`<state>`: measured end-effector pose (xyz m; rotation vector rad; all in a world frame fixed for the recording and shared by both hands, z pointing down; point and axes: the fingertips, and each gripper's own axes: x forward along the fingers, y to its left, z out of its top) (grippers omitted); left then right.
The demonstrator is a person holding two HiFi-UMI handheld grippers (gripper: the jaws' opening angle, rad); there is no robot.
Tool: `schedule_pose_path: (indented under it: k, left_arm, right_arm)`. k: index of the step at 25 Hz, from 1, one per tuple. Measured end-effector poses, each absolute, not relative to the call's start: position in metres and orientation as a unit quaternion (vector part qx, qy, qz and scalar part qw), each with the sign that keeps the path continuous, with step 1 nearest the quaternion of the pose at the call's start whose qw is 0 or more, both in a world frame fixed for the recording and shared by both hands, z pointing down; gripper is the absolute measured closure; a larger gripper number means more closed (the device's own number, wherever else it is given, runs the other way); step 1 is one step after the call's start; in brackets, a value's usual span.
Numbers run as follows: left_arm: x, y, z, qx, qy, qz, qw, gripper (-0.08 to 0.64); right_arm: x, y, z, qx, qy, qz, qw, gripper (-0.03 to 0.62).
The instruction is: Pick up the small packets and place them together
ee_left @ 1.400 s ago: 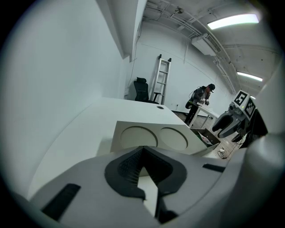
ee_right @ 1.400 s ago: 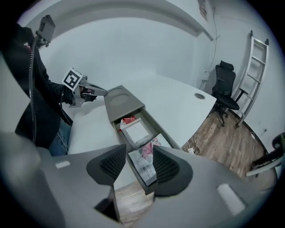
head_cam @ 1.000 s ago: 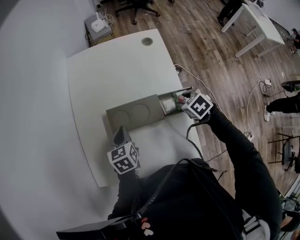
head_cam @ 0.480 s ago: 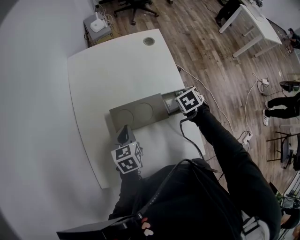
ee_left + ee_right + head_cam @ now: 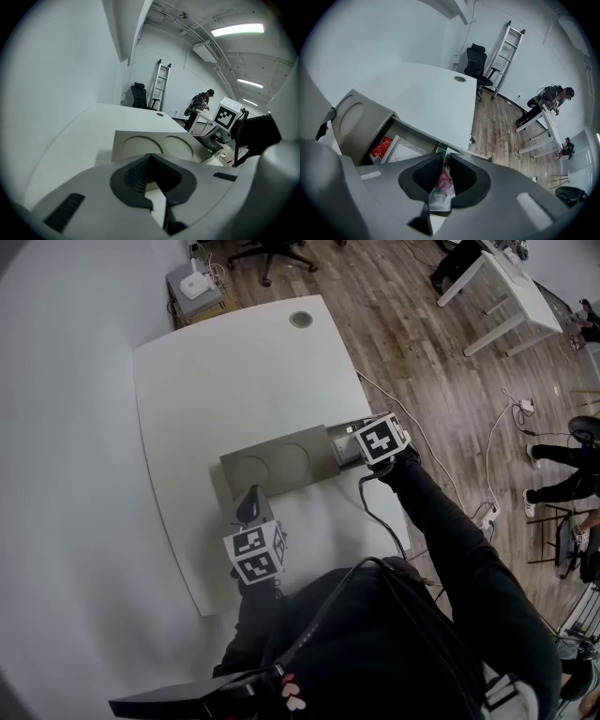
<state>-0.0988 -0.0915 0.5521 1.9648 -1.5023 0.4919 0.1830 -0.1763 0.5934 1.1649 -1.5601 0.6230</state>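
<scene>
Since the earlier frame the right gripper (image 5: pixel 444 161) has swung in over the open end compartment of the grey moulded tray (image 5: pixel 281 465). Its fingers have just been closing and now pinch a small clear-and-pink plastic packet (image 5: pixel 442 185) just above that compartment. A red packet (image 5: pixel 382 147) and a white packet (image 5: pixel 407 151) lie inside it. The left gripper (image 5: pixel 151 157) hovers at the tray's near side over the white worktop (image 5: pixel 216 381), fingers clenched on nothing.

left gripper (image 5: pixel 152 161): bare table (image 5: pixel 211 381) ahead and to its left, free | grey tray (image 5: pixel 281 463) ahead-right blocks low passage | right gripper (image 5: pixel 442 161): jaws just closing onto pink packet (image 5: pixel 441 190), tray walls close around, red packet (image 5: pixel 380 149) and white packet (image 5: pixel 410 152) to its left | above: free
</scene>
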Motion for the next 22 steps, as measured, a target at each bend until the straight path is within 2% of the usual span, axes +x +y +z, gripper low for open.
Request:
schedule_pose_path:
  k: [5,22]
  left_arm:
    - [-0.099,-0.092,0.553,0.742,-0.567,0.187,0.305,0.561]
    - [-0.095,-0.084,0.551,0.739,-0.565,0.191,0.314,0.561]
  right_arm:
    - [0.192,-0.179,0.581,0.498,-0.656,0.256,0.507,0.574]
    - [0.203,-0.166,0.542,0.499,-0.695,0.253,0.451,0.586]
